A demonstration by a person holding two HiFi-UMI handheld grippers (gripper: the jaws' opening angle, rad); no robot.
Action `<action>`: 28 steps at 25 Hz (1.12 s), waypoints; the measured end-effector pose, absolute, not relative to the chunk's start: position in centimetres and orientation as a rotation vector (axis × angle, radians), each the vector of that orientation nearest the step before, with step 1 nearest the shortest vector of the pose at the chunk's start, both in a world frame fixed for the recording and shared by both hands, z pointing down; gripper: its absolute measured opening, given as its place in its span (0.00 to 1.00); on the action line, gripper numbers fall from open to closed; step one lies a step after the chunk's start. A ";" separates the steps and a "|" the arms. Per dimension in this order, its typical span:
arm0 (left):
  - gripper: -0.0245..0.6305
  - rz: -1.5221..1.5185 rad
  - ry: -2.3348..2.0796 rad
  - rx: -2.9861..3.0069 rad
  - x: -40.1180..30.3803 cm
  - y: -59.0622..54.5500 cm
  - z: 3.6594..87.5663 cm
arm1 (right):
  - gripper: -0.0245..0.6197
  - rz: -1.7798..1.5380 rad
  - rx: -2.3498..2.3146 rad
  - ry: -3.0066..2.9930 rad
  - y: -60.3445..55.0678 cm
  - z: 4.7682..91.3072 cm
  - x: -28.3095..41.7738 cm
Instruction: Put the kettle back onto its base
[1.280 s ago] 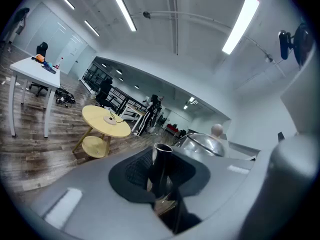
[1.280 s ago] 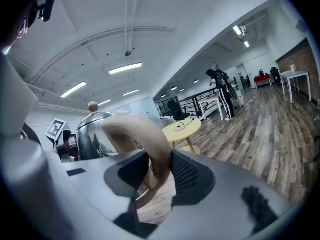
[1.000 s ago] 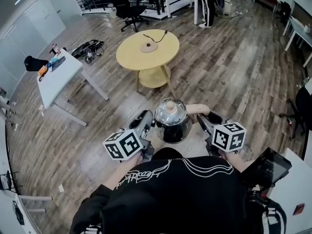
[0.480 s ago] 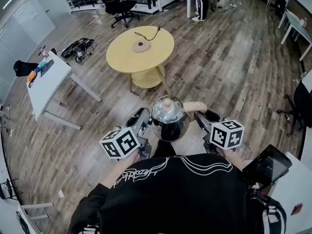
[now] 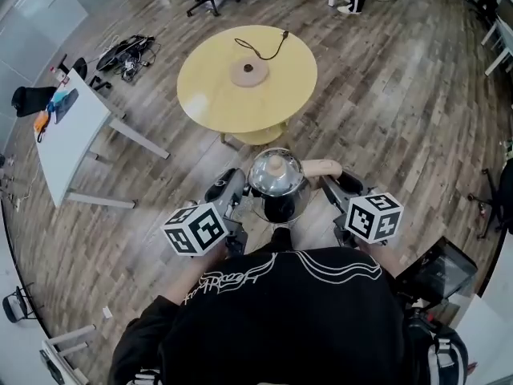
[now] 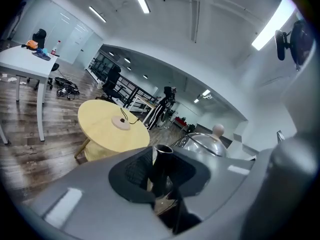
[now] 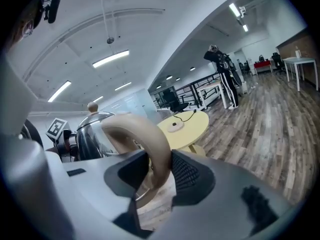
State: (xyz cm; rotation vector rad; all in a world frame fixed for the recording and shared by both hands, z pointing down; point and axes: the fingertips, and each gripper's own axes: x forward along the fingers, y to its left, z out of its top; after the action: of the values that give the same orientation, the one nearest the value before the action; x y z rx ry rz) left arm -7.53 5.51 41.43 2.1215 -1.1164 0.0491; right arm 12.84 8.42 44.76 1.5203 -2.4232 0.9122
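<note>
Left gripper (image 5: 237, 196): jaws clamped on the spout (image 6: 161, 164) of the kettle (image 5: 276, 184). Right gripper (image 5: 330, 184): jaws clamped on the beige handle (image 7: 152, 149). The kettle hangs upright between the two grippers, above the wooden floor (image 5: 401, 119). Its base (image 5: 248, 72) lies on the round yellow desk (image 5: 208, 87) ahead of both grippers, well apart from the kettle.

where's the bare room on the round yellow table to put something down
On the round table, the whole left half and the near edge are bare, bordered by the rim and the base. The right side beside the base is free too. It is crowded only at the far middle, where the base and its cord lie.
</note>
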 end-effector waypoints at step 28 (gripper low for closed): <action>0.14 0.098 -1.139 2.060 -9.3 -18.6 47.1 | 0.25 0.864 1.363 -2.413 -17.5 49.6 11.0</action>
State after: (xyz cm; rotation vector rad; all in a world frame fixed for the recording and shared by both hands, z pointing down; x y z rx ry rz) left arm -9.25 -18.61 47.13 2.0597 -1.1386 0.0975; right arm 10.97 -17.54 49.55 1.3634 -2.4131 0.8643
